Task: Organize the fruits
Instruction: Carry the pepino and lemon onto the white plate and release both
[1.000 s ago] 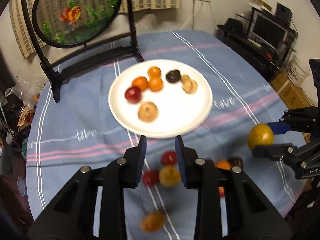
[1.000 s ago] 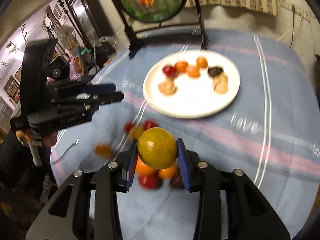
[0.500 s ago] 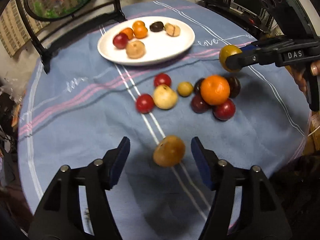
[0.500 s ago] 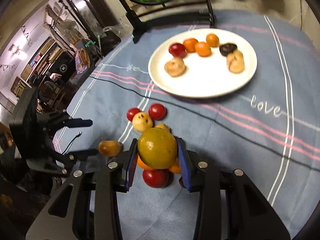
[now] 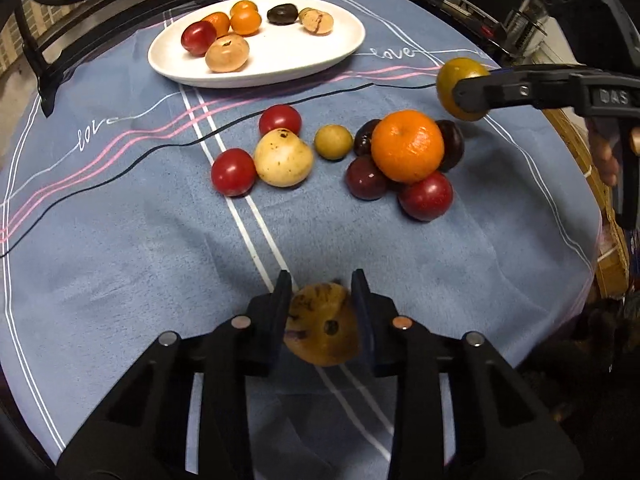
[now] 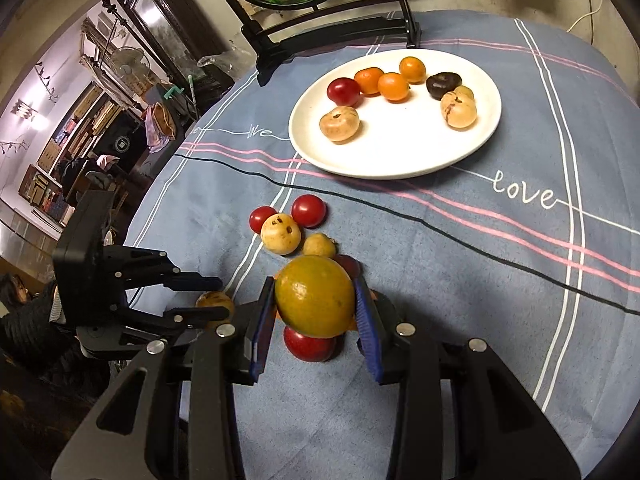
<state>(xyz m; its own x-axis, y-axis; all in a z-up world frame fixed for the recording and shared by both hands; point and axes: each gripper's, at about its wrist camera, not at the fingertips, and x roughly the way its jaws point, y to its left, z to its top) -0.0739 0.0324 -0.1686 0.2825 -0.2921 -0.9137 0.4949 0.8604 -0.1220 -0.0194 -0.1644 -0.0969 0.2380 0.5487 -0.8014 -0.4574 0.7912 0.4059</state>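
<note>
Fruits sit in two camps on the blue striped tablecloth (image 5: 120,240): seven pieces already on the white plate (image 5: 320,56) at 12 o'clock in the left wrist view, and a loose pile at the centre of the cloth, well apart from the plate. Nearest the left camera, a brown speckled fruit (image 5: 322,326) sits between the two fingers of the left gripper (image 5: 320,300) at 6 o'clock; the pads are drawn in against its sides, so this tool appears to be gripping it low over the cloth, probably as a first step toward the plate. In the pile, a large orange (image 5: 408,146) rides on top of dark plums (image 5: 366,178) and a red plum (image 5: 426,196), while a pale yellow fruit (image 5: 283,158), a small yellow fruit (image 5: 333,142) and two red tomatoes (image 5: 233,172) lie just beside them toward 10 o'clock. At 2 o'clock the right gripper (image 6: 316,312) is closed on a yellow-green citrus (image 6: 314,296), held clear above the pile; its own camera shows the blue pads pressed to both sides of the fruit, with the plate ahead at 1 o'clock. Holding it aloft likely keeps it from knocking the stacked pieces, which could roll. A round fish-tank ornament on a black stand (image 6: 332,36) stands behind the plate at 12 o'clock. Much of the sorting is judged still to come.
</note>
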